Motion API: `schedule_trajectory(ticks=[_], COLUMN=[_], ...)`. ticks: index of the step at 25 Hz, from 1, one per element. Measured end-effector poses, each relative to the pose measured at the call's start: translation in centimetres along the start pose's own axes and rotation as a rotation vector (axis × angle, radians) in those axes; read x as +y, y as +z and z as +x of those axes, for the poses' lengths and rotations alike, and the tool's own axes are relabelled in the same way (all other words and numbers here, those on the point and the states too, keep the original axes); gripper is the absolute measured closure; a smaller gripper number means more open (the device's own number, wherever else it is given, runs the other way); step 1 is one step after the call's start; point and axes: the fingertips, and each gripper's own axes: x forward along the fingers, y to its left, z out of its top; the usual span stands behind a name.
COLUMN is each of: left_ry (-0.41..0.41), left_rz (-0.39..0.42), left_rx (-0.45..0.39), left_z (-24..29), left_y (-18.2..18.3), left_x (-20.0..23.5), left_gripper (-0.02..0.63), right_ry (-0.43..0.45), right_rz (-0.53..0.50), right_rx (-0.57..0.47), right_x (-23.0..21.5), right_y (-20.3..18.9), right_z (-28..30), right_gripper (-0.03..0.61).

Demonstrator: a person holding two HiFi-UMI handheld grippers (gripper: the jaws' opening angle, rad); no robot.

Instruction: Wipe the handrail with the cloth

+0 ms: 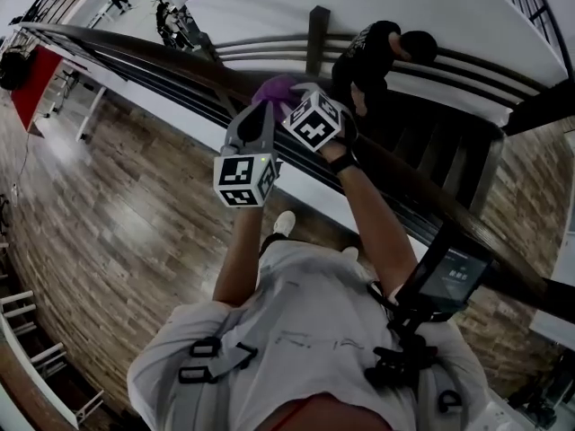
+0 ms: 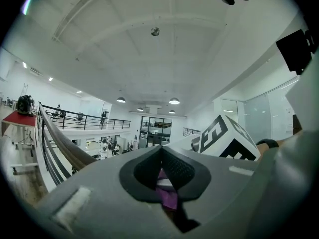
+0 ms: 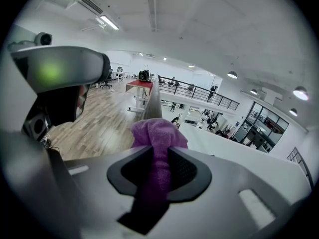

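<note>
Bunched on the handrail (image 1: pixel 135 50), the purple cloth (image 1: pixel 274 88) sits toward 12 o'clock in the head view, where the rail runs from 10 to 4 o'clock. The right gripper (image 1: pixel 296 97) jaws pinch a thick fold and the left gripper (image 1: pixel 263 108) jaws a thin strip. Only the head view shows a person (image 1: pixel 386 48) at 1 o'clock.

In the head view, most of the purple cloth (image 1: pixel 275 88) is covered by the left gripper (image 1: pixel 261 110) and the right gripper's marker cube (image 1: pixel 314 119). Its contact with the handrail (image 1: pixel 135 52) cannot be told. In the left gripper view, only a sliver of it (image 2: pixel 167 189) is seen between the jaws. The balcony figures (image 2: pixel 103 116) are too small to be made out.
</note>
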Motion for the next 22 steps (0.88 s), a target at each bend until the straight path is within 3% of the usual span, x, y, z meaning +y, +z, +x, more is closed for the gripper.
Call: schedule_trajectory(ticks=[10, 22], left_ry=[-0.097, -0.267], left_rz=[0.026, 0.066], left_rx=[-0.018, 0.036], left_z=[1.8, 3.6], left_y=[1.5, -0.3], left_x=[-4.6, -10.8], left_gripper=[0.615, 0.615], right_ry=[-0.062, -0.203], right_rz=[0.048, 0.165], right_rx=[0.018, 0.043], right_x=[-1.2, -2.8], right_y=[-4.1, -10.0], right_z=[-4.3, -9.8], right_gripper=[0.482, 0.483])
